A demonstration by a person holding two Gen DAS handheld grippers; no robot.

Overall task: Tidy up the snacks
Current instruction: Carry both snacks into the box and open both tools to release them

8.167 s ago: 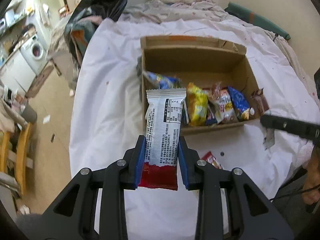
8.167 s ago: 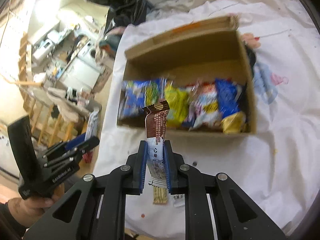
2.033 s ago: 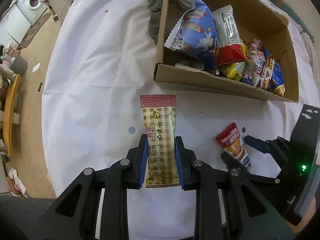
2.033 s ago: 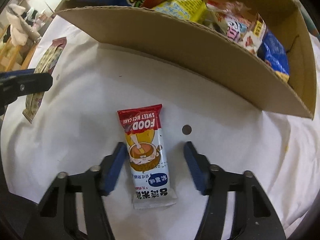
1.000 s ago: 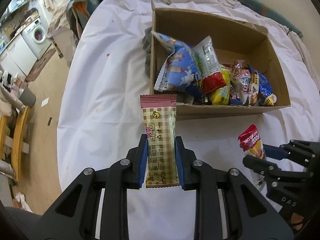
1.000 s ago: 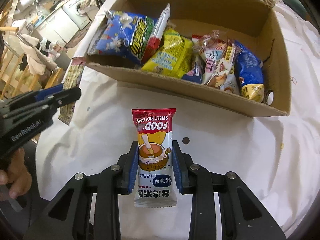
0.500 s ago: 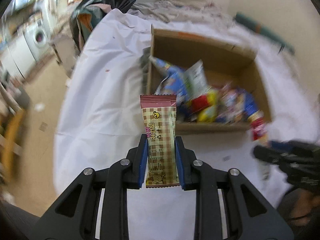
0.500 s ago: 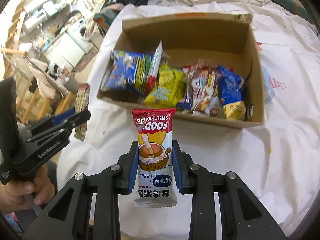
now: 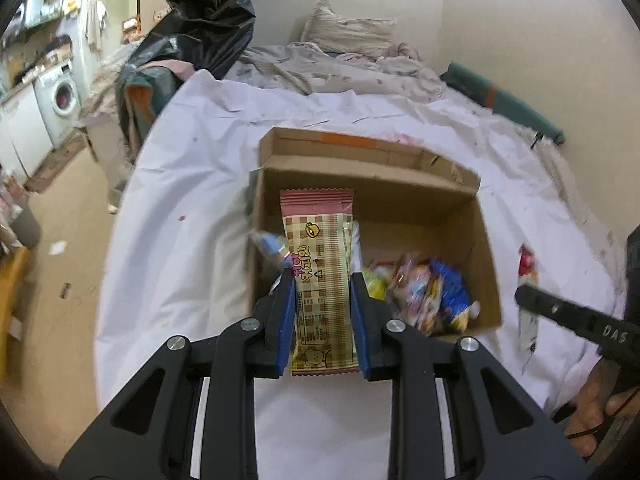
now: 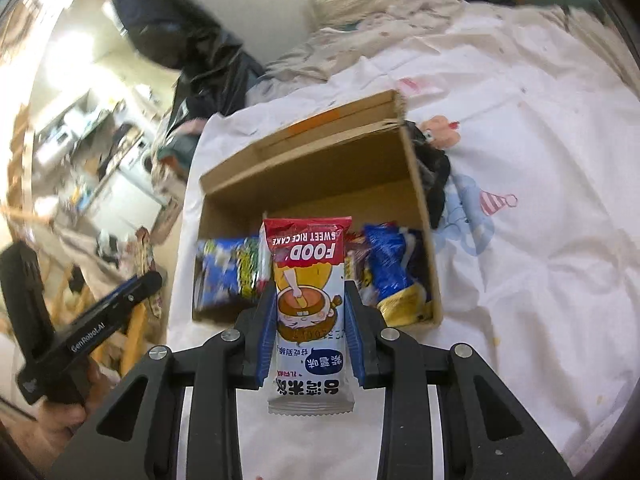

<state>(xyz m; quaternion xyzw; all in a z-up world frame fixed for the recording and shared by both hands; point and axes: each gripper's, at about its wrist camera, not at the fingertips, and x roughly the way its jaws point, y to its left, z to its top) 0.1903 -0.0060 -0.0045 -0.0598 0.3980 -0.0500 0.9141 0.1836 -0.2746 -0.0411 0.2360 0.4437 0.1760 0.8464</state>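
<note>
The white sheet (image 9: 172, 248) covers the bed and carries everything. On it stands the open brown cardboard box (image 9: 486, 264), with its near wall toward both cameras; the front part is already filled with a row of snack bags, among them a blue and white puffed bag (image 10: 224, 272) at the left end and a dark blue bag with a yellow bottom (image 10: 390, 272) at the right end. The back part of the box is bare cardboard.

The left gripper (image 9: 323, 316) is clenched on the long pink and cream checked snack bar packet (image 9: 318, 264). The packet stands with its long axis along the fingers, its free end pointing toward the box, over the left side.

The right gripper (image 10: 308, 328) grasps the red, white and blue rice cake packet (image 10: 308, 280) in the same way, long axis along the fingers, top end toward the box middle.

I judge that both packets are in carrying, not yet placed. From both jaws the box lies ahead and lower, so the next move is forward and down. Neither hand looks clearly nearer; the left one is better for the left end, the right one for the middle gap. Each packet should go in lengthwise, end first.
</note>
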